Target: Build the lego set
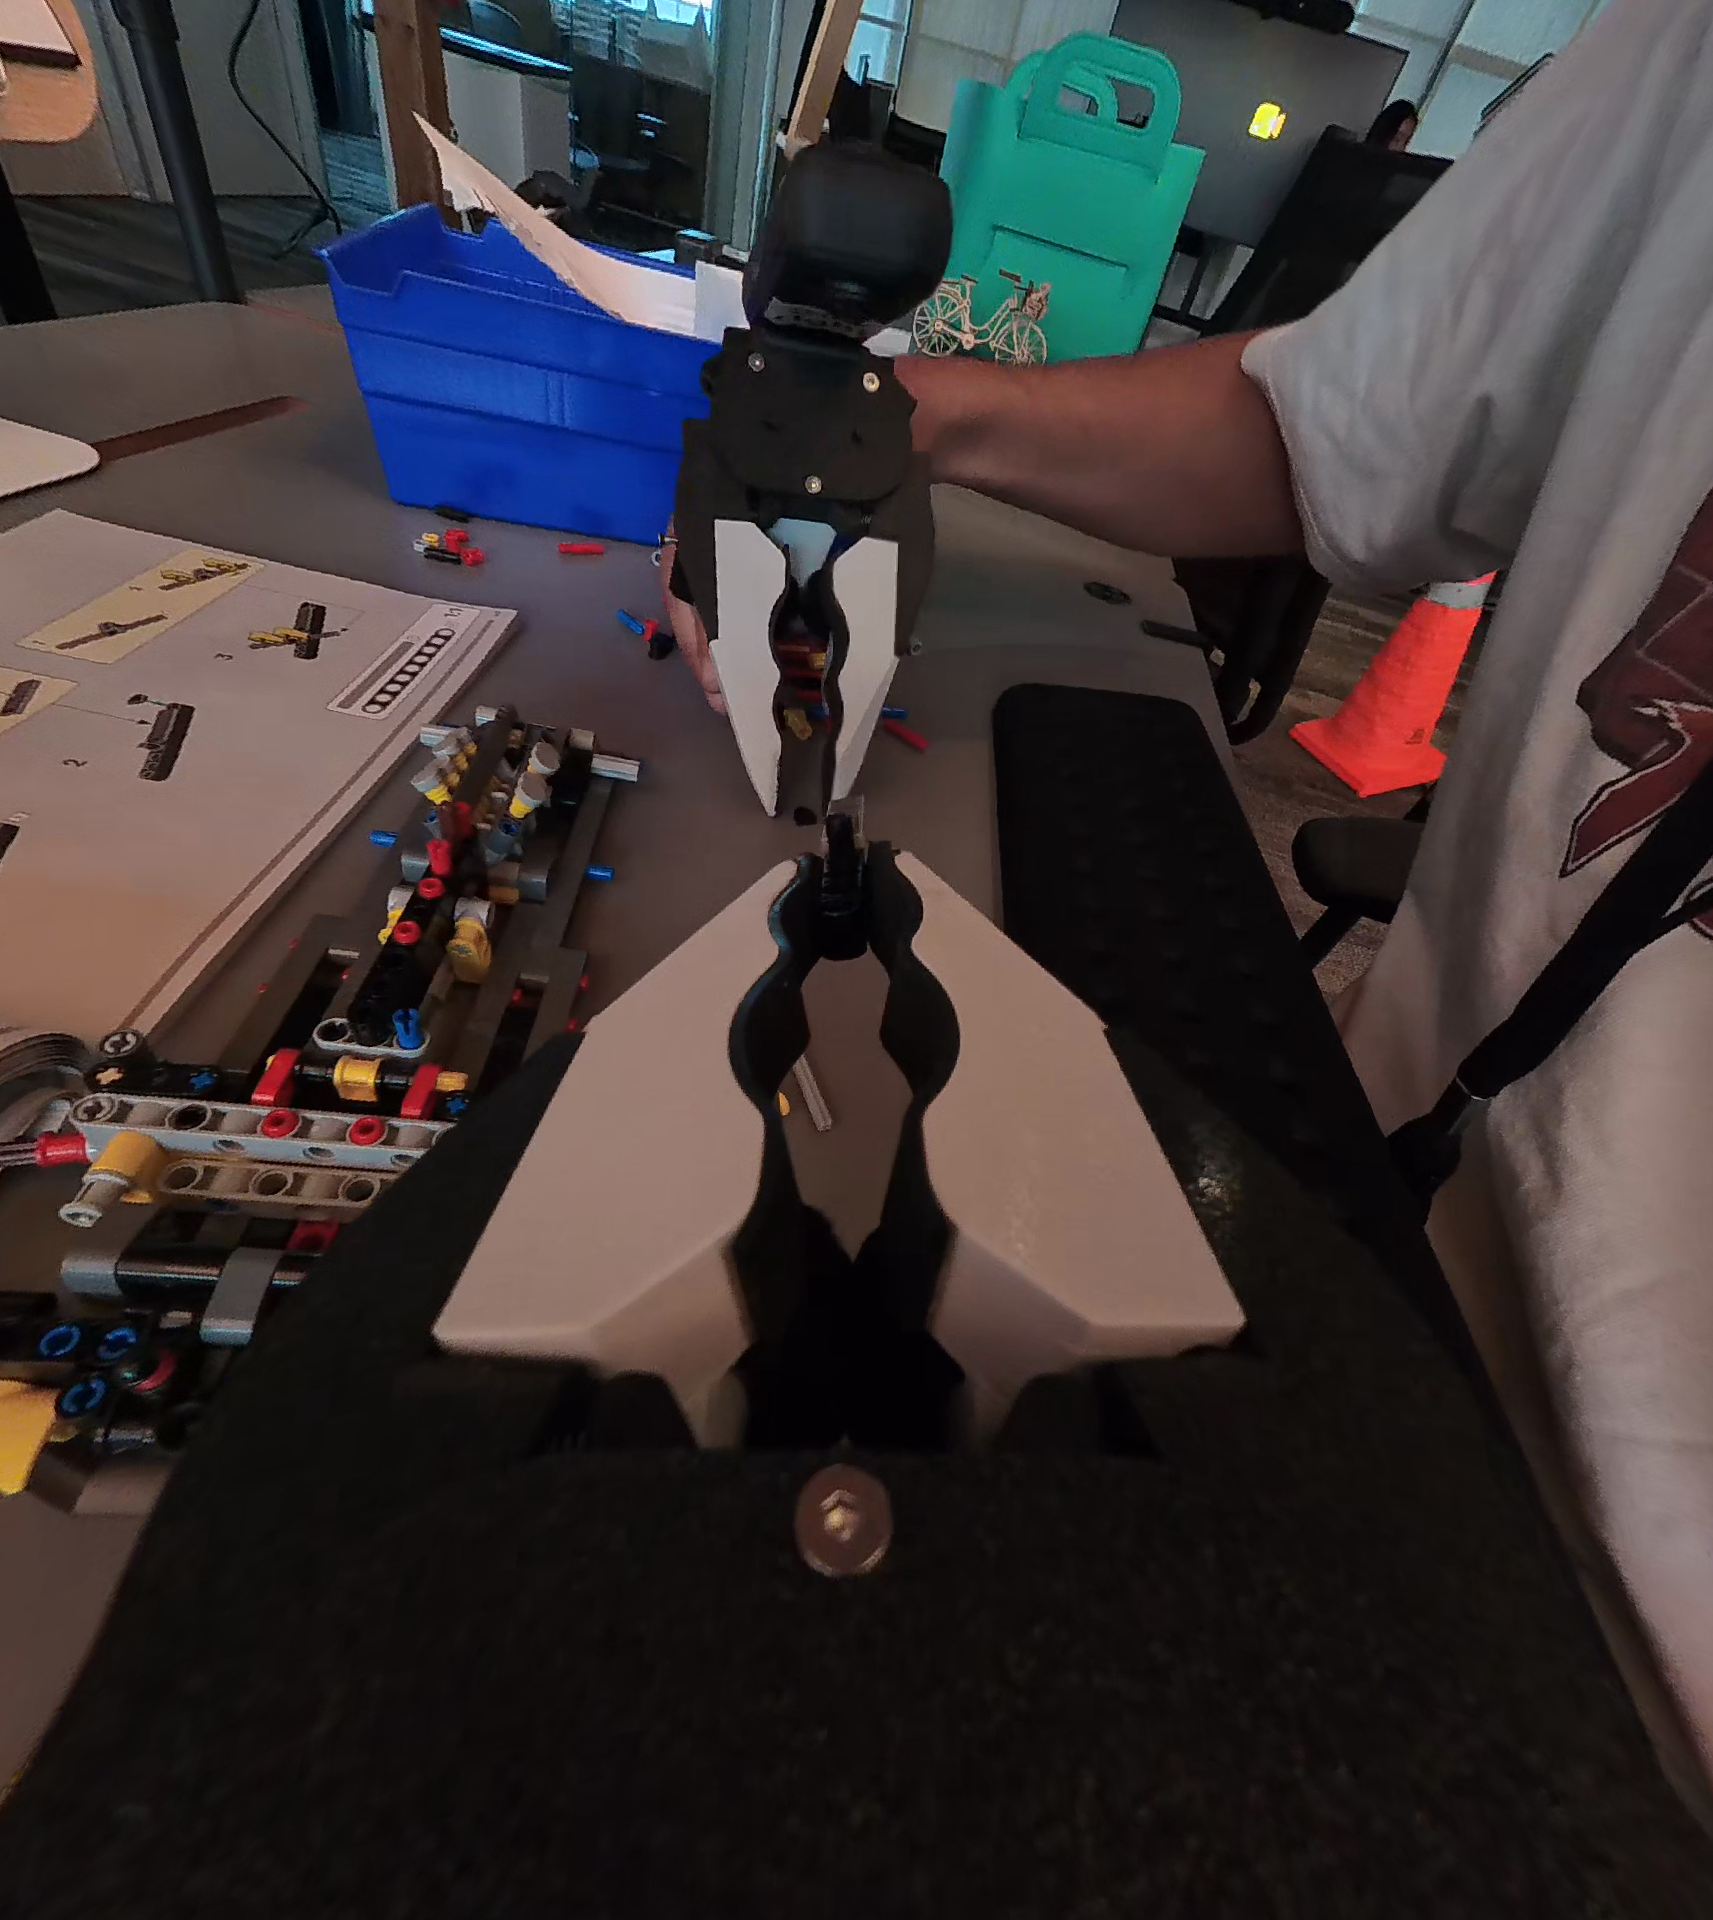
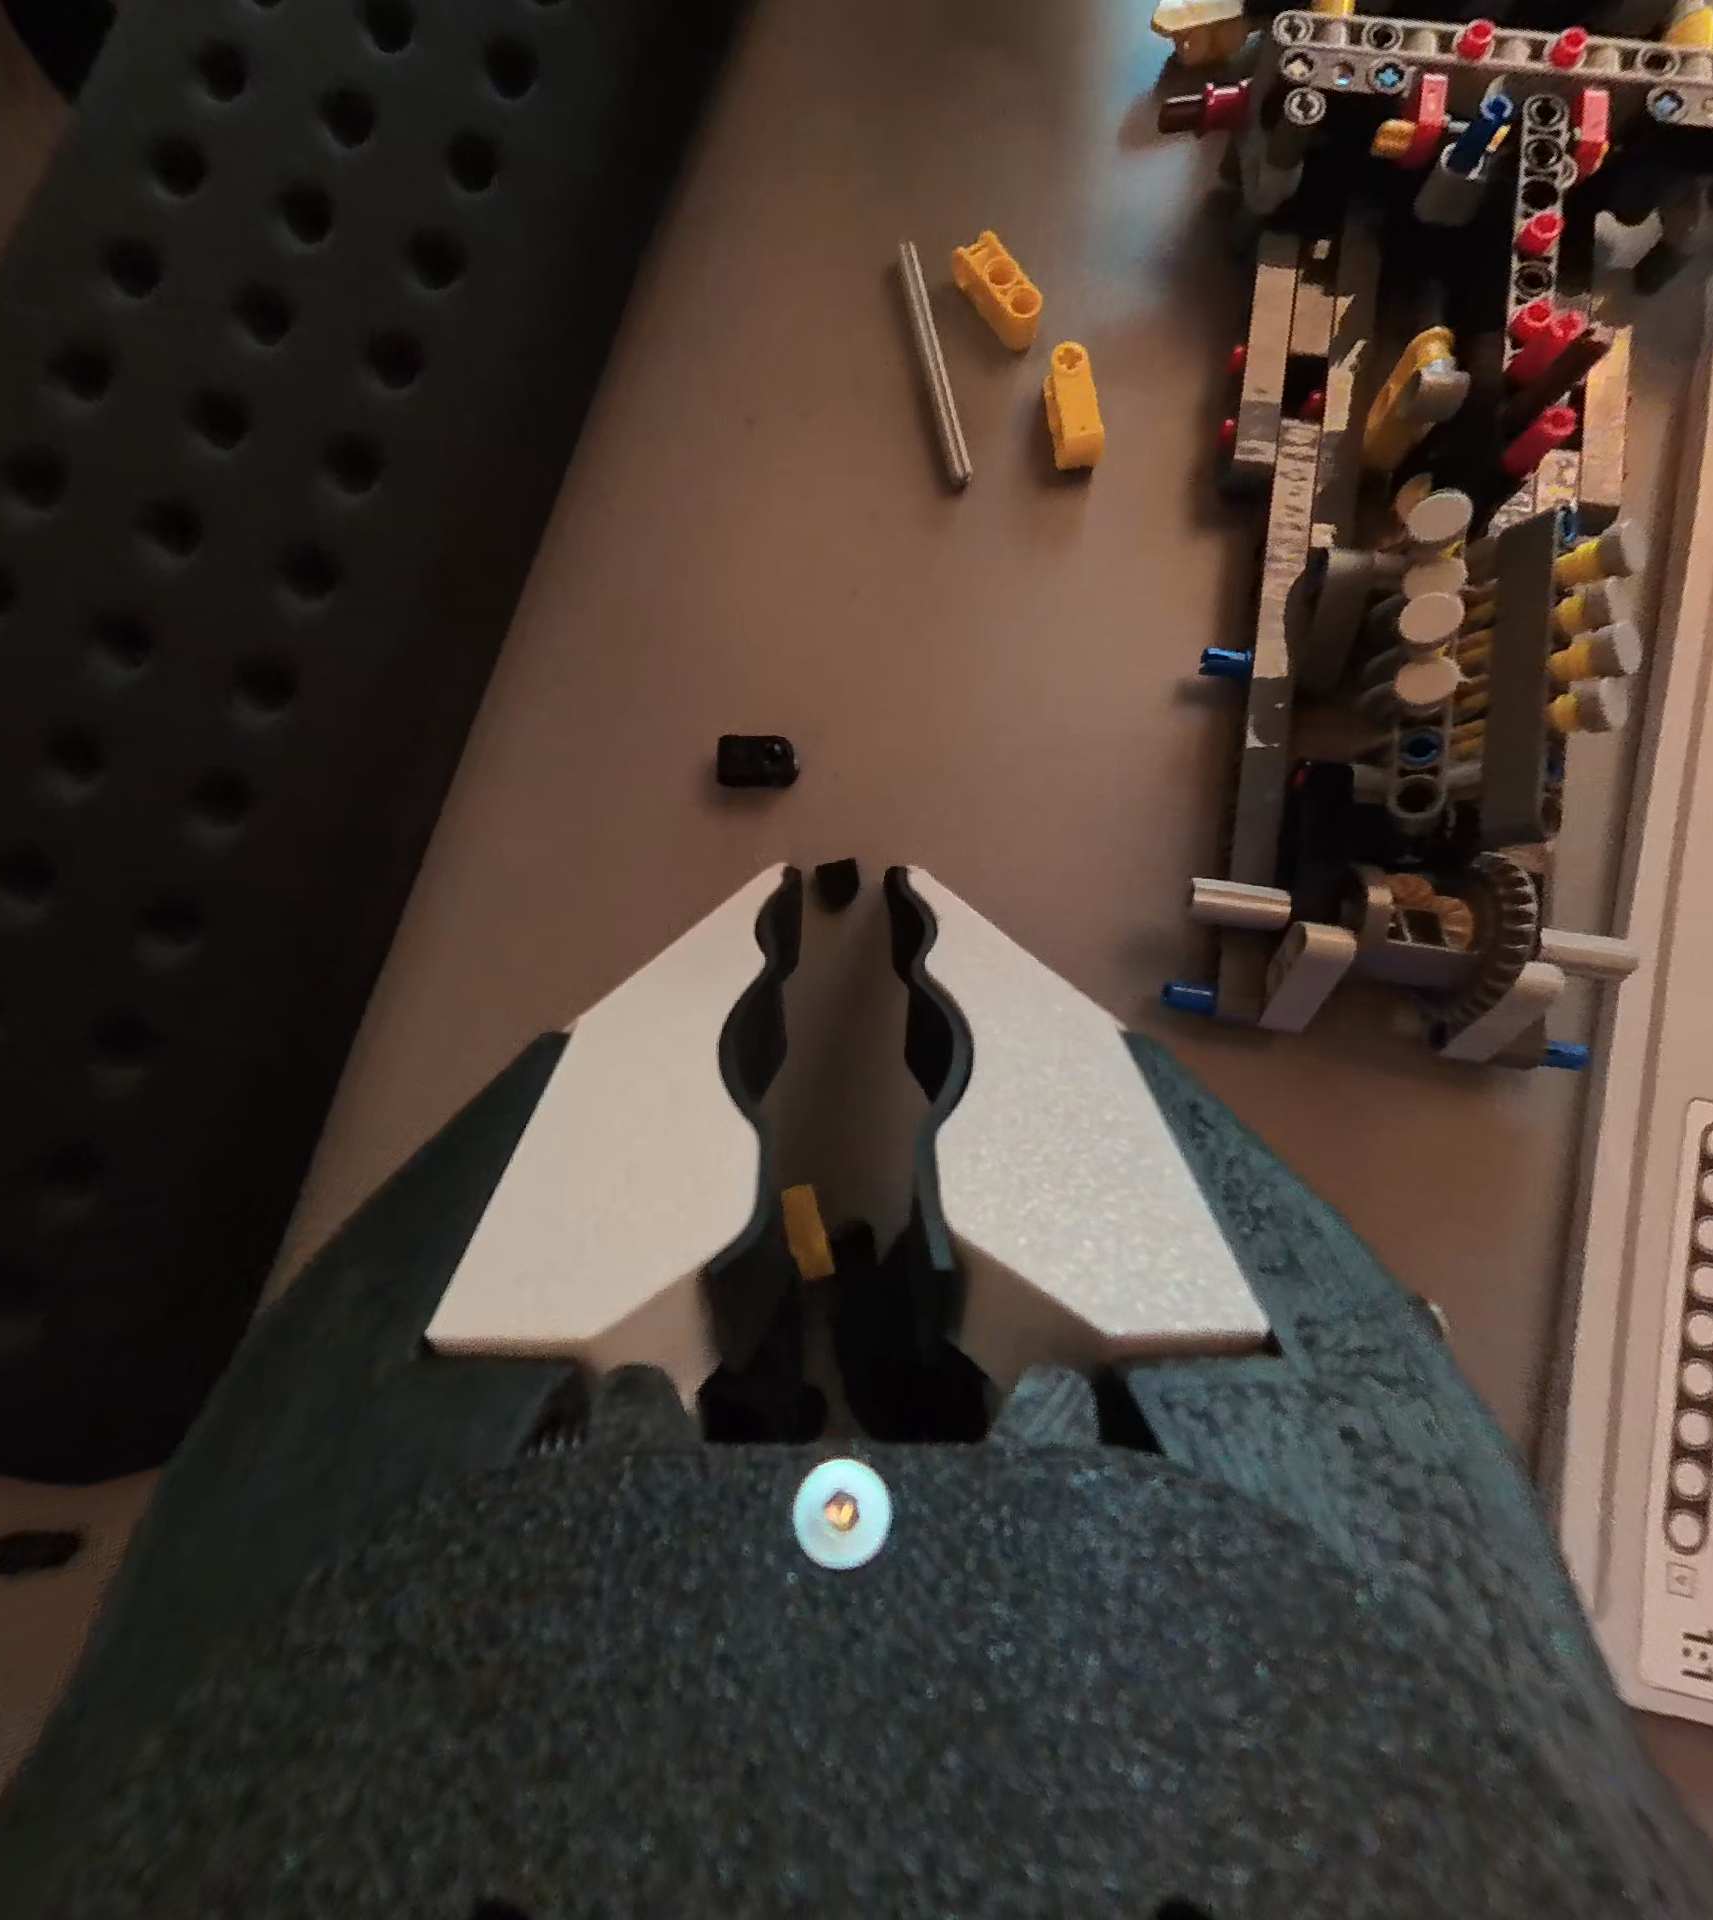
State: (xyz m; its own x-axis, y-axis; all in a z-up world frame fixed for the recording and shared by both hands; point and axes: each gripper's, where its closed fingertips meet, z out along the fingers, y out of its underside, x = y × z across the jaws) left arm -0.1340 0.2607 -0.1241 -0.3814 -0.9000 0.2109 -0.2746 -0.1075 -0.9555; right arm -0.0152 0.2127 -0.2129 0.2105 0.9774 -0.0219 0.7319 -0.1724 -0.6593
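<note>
Two grippers meet tip to tip above the table.
Left gripper [image 1: 844, 868] clamps a small black connector [image 1: 841, 844]; right gripper [image 2: 836, 878], jaws slightly parted, holds nothing, a black piece [image 2: 756, 762] lying just beyond.

— What sort of place is shown?

— An open-plan office used as a workspace is indicated. Glass partitions [image 1: 644, 114] and a dark wall screen [image 1: 1257, 135] are seen at the back of the left wrist view, with a seated person [image 1: 1392, 125] partly visible in the distance.

— And nearer by?

— A grey desk [image 1: 239, 457] is seen, on which a blue plastic bin [image 1: 509, 416] and an open instruction booklet [image 1: 166, 707] are laid out. A black perforated mat [image 2: 208, 520] is placed along the desk edge. An orange traffic cone [image 1: 1392, 696] is set on the carpeted floor, and a teal tote bag [image 1: 1070, 208] is stood behind the bin.
</note>
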